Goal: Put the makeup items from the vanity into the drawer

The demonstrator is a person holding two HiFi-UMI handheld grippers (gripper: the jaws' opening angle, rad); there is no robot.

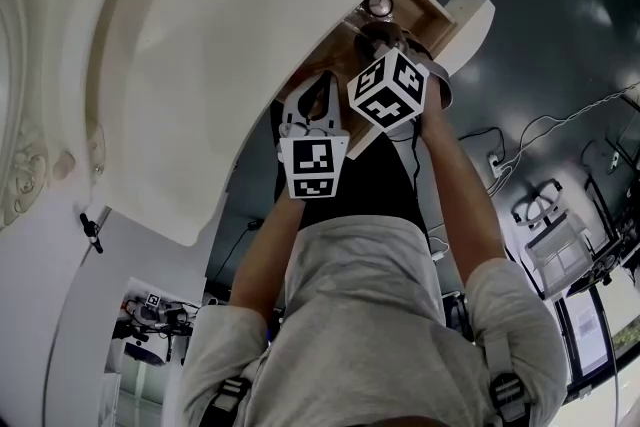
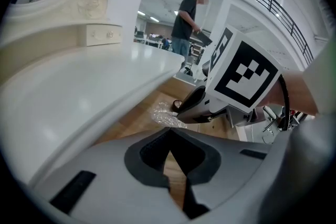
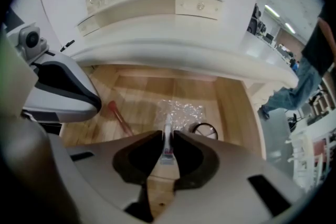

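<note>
Drawer interior half-hidden under vanity top; right claw pinches slim tube.

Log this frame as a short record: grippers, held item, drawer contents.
Right gripper: shut on slim white tube, above the open drawer
Left gripper: shut, nothing between the jaws
Drawer contents: red stick, clear plastic bag, round compact
Task stage: tube not yet released
</note>
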